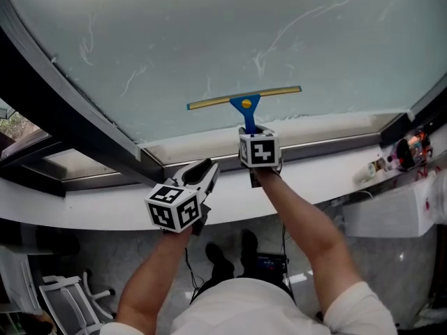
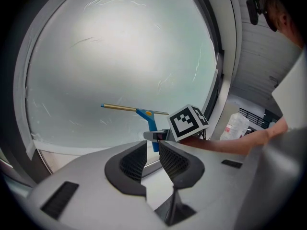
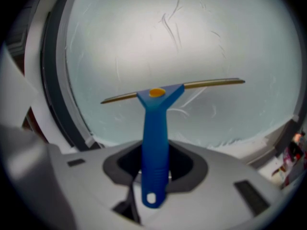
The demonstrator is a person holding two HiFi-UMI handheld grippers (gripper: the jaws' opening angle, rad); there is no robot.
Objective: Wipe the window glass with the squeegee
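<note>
A blue-handled squeegee [image 1: 244, 103] with a brass-coloured blade bar lies against the lower part of the window glass [image 1: 209, 33], blade roughly level. My right gripper [image 1: 250, 128] is shut on its handle [image 3: 154, 128], which stands upright between the jaws; the hang-hole end pokes out below them. My left gripper [image 1: 206, 169] hovers lower and to the left over the white sill [image 1: 328, 173]. Its jaws stand a narrow gap apart with nothing between them [image 2: 152, 150]. From the left gripper view the squeegee [image 2: 144, 113] shows ahead on the glass. Faint streaks mark the pane.
A dark window frame [image 1: 77, 128] runs down the left side of the glass. A small plastic bottle [image 1: 374, 167] and some clutter lie on the sill at the right. A white chair [image 1: 66, 295] stands on the floor at lower left.
</note>
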